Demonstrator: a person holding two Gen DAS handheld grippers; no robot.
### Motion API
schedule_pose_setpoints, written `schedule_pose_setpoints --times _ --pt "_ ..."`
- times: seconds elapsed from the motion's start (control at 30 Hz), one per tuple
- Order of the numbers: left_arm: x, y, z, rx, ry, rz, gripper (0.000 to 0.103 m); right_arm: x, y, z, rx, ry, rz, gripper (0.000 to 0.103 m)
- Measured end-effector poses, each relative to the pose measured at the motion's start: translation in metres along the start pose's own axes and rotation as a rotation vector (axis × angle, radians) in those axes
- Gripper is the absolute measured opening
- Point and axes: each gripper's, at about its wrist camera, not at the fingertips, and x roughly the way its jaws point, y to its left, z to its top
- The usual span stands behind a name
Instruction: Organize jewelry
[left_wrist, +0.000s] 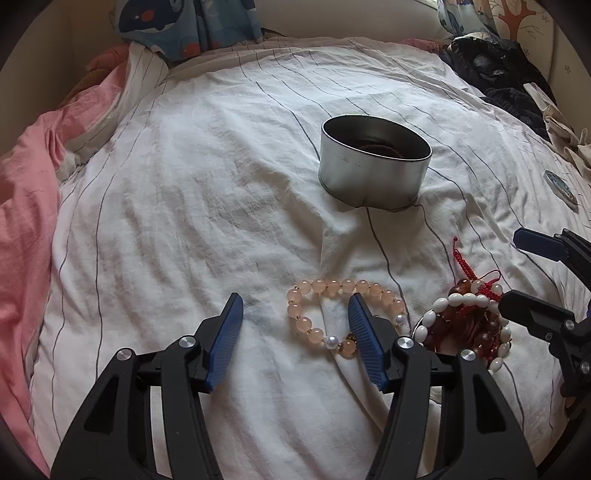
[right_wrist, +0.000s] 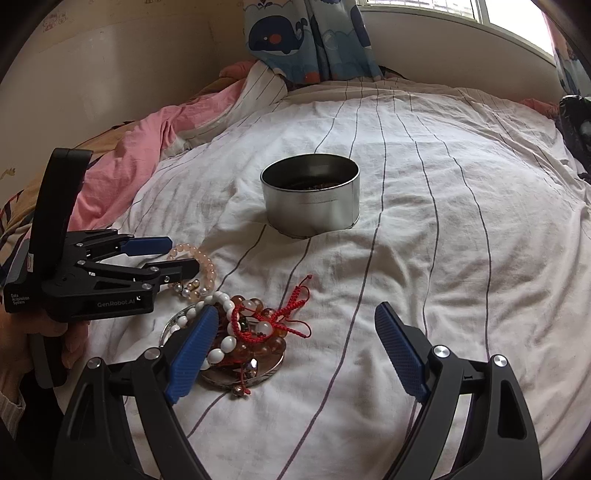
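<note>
A pink bead bracelet (left_wrist: 317, 288) lies on the white striped bedsheet; it also shows in the right wrist view (right_wrist: 207, 264). My left gripper (left_wrist: 295, 306) is open, its right finger inside the bracelet's loop; from the right wrist view this gripper (right_wrist: 181, 254) sits over the bracelet. A pile of white, amber and red-cord bracelets (left_wrist: 469, 325) lies on a round lid (right_wrist: 266, 373). My right gripper (right_wrist: 295, 321) is open and empty, its left finger over the pile (right_wrist: 255, 325). A round metal tin (left_wrist: 373, 162) stands open farther back, also seen in the right wrist view (right_wrist: 310, 195).
A pink quilt (left_wrist: 26, 192) is bunched at the left. Dark clothes (left_wrist: 495, 74) lie at the far right. A whale-print curtain (right_wrist: 306, 37) hangs behind the bed. A small round object (left_wrist: 559, 184) lies at the right edge.
</note>
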Motion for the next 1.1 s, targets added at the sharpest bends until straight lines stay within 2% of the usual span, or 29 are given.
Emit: schedule_pose_setpoints --times 0.17,0.27,0.77,0.83,0.93,1.1 --pt "-0.002 -0.002 0.0 0.016 -0.011 0.023 0.071 0.001 -0.002 0.0 0.007 0.002 -0.001 0.083" --pt "-0.003 -0.003 0.001 0.019 -0.015 0.029 0.074 0.001 0.0 0.0 -0.001 0.003 0.0 0.083" --pt "-0.001 -0.005 0.0 0.034 -0.012 0.043 0.076 0.007 -0.004 0.0 0.016 0.02 -0.018 0.083" --pt "-0.001 -0.005 0.0 0.034 -0.011 0.045 0.076 0.006 -0.009 0.0 0.036 0.014 -0.043 0.083" --pt "0.0 -0.003 0.0 0.033 -0.008 0.049 0.077 0.003 -0.026 0.0 0.097 0.006 -0.126 0.083" --pt "0.001 -0.002 0.0 0.037 -0.005 0.046 0.077 0.002 -0.049 0.0 0.187 0.017 -0.158 0.083"
